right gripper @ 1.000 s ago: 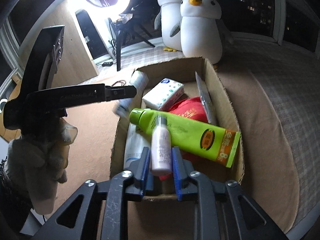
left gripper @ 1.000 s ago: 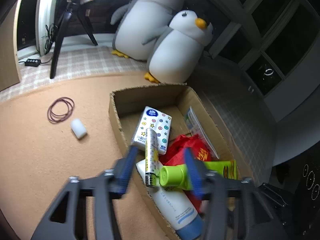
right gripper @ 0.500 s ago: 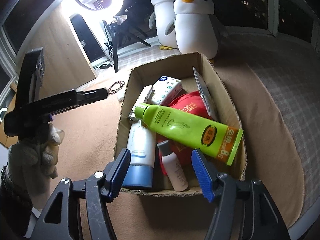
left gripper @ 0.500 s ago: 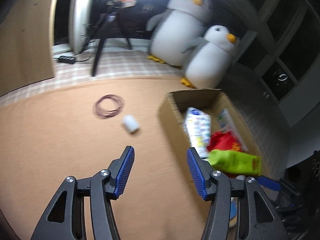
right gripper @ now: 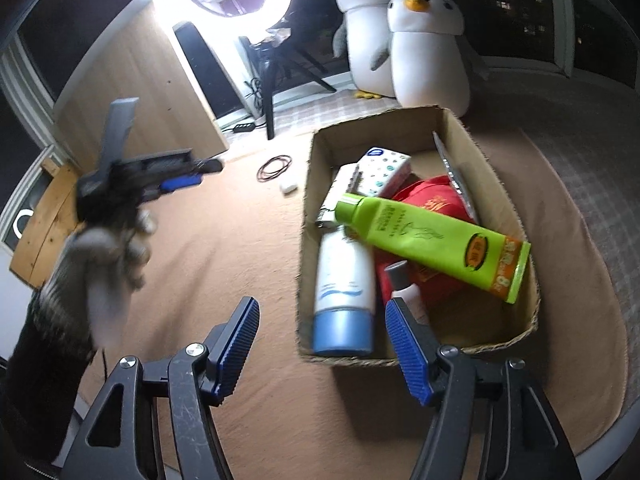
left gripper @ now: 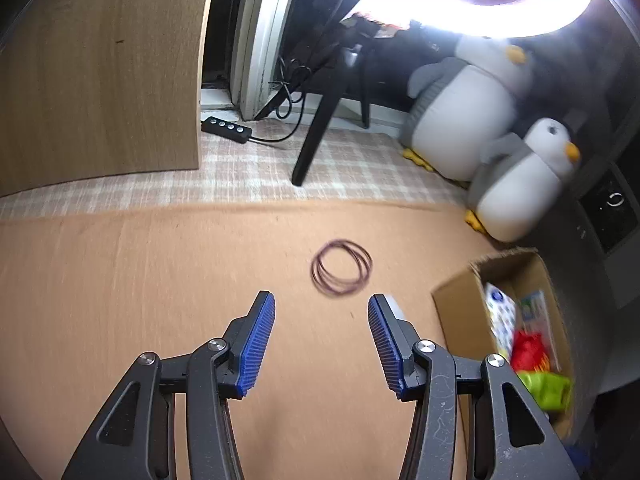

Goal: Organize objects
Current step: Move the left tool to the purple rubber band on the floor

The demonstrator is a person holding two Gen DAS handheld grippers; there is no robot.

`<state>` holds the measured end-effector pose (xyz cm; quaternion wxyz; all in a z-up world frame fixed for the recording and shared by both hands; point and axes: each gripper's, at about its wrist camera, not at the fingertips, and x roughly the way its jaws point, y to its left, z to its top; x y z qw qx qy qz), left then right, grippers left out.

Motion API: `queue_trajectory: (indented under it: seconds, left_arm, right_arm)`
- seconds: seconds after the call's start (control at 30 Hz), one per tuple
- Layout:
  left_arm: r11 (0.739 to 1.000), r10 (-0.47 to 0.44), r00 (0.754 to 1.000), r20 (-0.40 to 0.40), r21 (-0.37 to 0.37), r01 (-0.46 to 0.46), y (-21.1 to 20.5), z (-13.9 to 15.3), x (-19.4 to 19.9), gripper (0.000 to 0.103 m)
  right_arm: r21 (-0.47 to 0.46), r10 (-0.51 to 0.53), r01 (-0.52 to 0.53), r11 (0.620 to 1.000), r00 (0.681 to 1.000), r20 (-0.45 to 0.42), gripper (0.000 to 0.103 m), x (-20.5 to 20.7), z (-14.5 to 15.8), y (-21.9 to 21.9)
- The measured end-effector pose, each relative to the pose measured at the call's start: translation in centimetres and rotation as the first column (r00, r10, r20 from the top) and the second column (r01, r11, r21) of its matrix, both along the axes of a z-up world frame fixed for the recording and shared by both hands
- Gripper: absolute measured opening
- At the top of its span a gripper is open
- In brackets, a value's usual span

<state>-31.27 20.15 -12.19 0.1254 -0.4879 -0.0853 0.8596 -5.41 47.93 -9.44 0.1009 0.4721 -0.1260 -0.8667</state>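
Note:
The cardboard box [right gripper: 380,136] holds a green tube [right gripper: 432,240], a white bottle with a blue cap [right gripper: 344,296], a small grey-capped bottle [right gripper: 404,284], a dotted tissue pack [right gripper: 384,172], a red bag [right gripper: 434,200] and a flat packet [right gripper: 452,168]. My right gripper [right gripper: 320,308] hangs open and empty before the box's near left corner. A gloved hand [right gripper: 104,264] holds my left gripper [left gripper: 322,304] over the tan mat; its jaws are closing with nothing between them. Rubber bands [left gripper: 342,266] lie just beyond it. A small white piece [left gripper: 394,306] peeks from behind its right finger.
Two penguin plush toys [right gripper: 424,52] stand behind the box. A ring light on a black tripod [left gripper: 316,136], a power strip [left gripper: 226,130] and a wooden panel [left gripper: 100,72] line the far side. The box [left gripper: 460,312] sits right of my left gripper.
My left gripper swung left out of the box and over the mat toward the rubber bands. My right gripper opened, dropped the small bottle into the box and drew back.

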Motion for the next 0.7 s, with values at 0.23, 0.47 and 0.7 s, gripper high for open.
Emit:
queue_trajectory:
  seconds: [0.23, 0.47, 0.7]
  left_arm:
    - [0.998, -0.013, 0.998, 0.067, -0.059, 0.017, 2.5, -3.1, -4.1, 0.052]
    - [0.995, 0.014, 0.997, 0.082, -0.096, -0.006, 3.5, -5.1, -5.6, 0.052]
    - [0.973, -0.011, 0.997, 0.070, -0.230, 0.027, 4.7, -6.3, -5.7, 0.052]
  right_arm:
    - [-0.017, -0.023, 0.023, 1.000, 0.999, 0.033, 0.062, 1.1, -0.7, 0.3]
    - [-0.021, -0.072, 0.073, 0.997, 0.995, 0.065, 0.062, 2.2, -1.5, 1.7]
    - [-0.030, -0.091, 0.095, 0.995, 0.991, 0.095, 0.062, 2.7, -2.1, 2.1]
